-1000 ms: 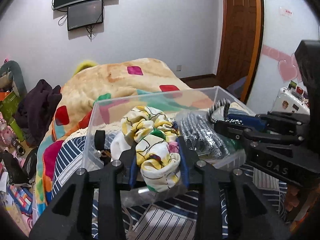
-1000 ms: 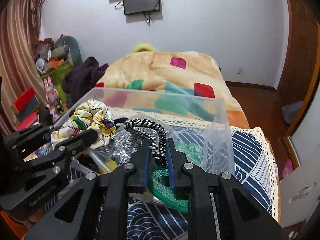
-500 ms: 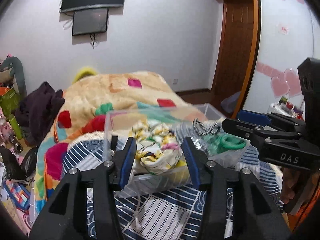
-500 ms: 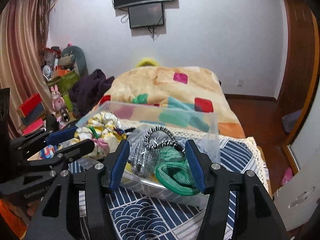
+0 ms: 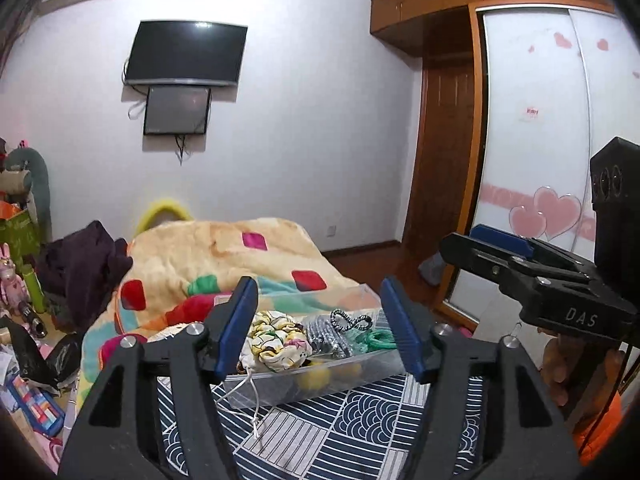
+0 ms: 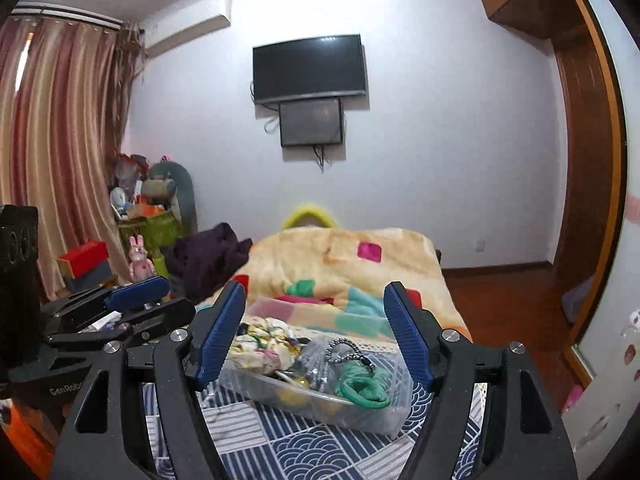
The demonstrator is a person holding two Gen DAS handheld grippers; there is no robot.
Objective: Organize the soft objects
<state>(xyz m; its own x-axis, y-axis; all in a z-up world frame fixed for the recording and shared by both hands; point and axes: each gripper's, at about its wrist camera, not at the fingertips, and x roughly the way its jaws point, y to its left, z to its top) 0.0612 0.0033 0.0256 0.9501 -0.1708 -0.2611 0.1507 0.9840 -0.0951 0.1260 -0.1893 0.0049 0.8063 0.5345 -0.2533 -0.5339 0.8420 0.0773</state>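
A clear plastic bin [image 5: 360, 384] [image 6: 384, 416] stands on a blue patterned cloth [image 5: 340, 432]. In it lie a yellow floral cloth [image 5: 276, 344] [image 6: 260, 344], a black-and-white braided hair tie [image 5: 350, 320] [image 6: 348, 354], a grey mesh bundle [image 5: 324, 336] and a green knitted piece [image 5: 378, 338] [image 6: 362, 390]. My left gripper [image 5: 320, 332] is open and empty, held back above the bin's near side. My right gripper [image 6: 314, 338] is open and empty, also back from the bin. Each gripper shows in the other's view: the right [image 5: 520, 264], the left [image 6: 120, 308].
A bed with a patchwork blanket [image 5: 224, 256] lies behind the bin. Dark clothes [image 5: 80, 268] and toys are piled at the left. A wardrobe with sliding doors [image 5: 540, 160] and a wooden door [image 5: 444, 160] stand at the right. A white cord [image 5: 252, 404] hangs from the bin.
Both grippers let go, the left of the floral cloth, the right of the braided hair tie. Both opened wide, then drew back and up from the bin.
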